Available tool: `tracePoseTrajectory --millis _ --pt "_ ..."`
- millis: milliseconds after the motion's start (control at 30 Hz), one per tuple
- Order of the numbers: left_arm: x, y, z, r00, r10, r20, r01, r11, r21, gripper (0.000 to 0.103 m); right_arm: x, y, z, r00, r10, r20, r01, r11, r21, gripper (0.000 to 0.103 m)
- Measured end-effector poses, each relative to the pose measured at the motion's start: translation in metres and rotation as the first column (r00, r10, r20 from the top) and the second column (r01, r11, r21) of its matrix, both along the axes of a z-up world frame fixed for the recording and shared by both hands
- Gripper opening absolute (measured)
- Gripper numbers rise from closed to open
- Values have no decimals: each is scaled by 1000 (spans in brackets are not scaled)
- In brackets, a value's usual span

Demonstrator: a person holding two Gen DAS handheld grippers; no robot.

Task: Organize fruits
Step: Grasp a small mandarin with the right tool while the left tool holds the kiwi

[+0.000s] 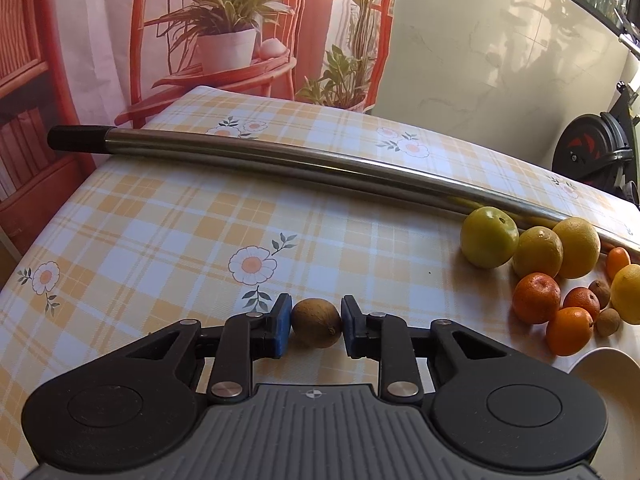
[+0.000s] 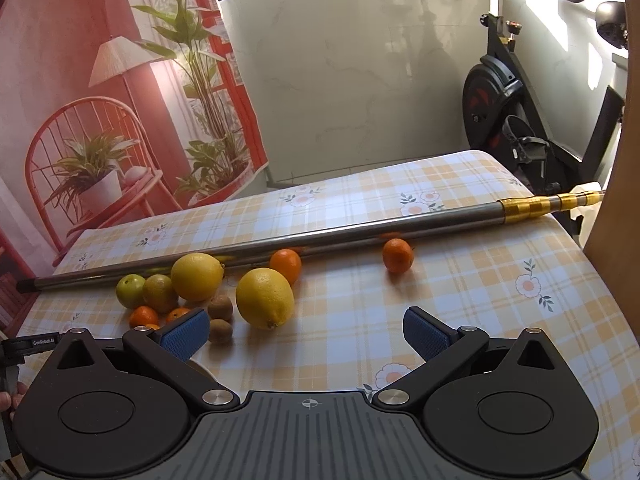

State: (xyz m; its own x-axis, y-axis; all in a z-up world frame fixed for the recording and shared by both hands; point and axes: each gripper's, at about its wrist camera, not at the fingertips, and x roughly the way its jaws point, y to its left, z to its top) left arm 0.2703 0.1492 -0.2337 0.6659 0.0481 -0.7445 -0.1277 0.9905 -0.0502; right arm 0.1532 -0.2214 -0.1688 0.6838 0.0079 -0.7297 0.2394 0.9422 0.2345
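Observation:
A brown kiwi [image 1: 316, 322] sits on the plaid tablecloth [image 1: 160, 232], and my left gripper [image 1: 316, 309] is shut on it, a blue pad pressing each side. Off to its right lies a cluster of fruit: a green fruit [image 1: 488, 237], two yellow citrus [image 1: 578, 247], mandarins [image 1: 536, 298] and two more kiwis [image 1: 608, 322]. My right gripper [image 2: 306, 332] hangs open above bare cloth with nothing between its pads. A big lemon [image 2: 264, 298] and two kiwis [image 2: 221, 307] lie just ahead and left of it. One mandarin [image 2: 397, 255] sits alone further back.
A long metal pole [image 2: 280, 242] lies across the table behind the fruit. A white dish rim [image 1: 612, 376] shows at the right edge of the left wrist view. An exercise bike [image 2: 508, 112] stands past the table's far right corner. A printed backdrop hangs at the left.

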Motion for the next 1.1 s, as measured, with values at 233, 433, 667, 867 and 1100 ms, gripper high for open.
tracePoseTrajectory --millis 233,433,667,867,1100 --pt "-12 -10 20 999 -18 41 19 1000 -17 28 2 -8 -3 1000 10 9 -10 999 -50 97" --pt "-30 -33 44 993 -65 95 69 997 -40 28 15 -24 -14 997 52 54 -44 989 -139 81" --pt "-50 -60 56 986 -116 121 124 990 -67 28 55 -70 -58 997 -37 72 46 992 -117 61" --pt "-56 -73 53 982 -159 106 165 985 -46 28 86 -80 -90 999 -44 9 44 985 -165 54" --pt "-59 -81 49 979 -185 84 189 981 -45 28 99 -81 -102 999 -37 -24 34 992 -118 41"
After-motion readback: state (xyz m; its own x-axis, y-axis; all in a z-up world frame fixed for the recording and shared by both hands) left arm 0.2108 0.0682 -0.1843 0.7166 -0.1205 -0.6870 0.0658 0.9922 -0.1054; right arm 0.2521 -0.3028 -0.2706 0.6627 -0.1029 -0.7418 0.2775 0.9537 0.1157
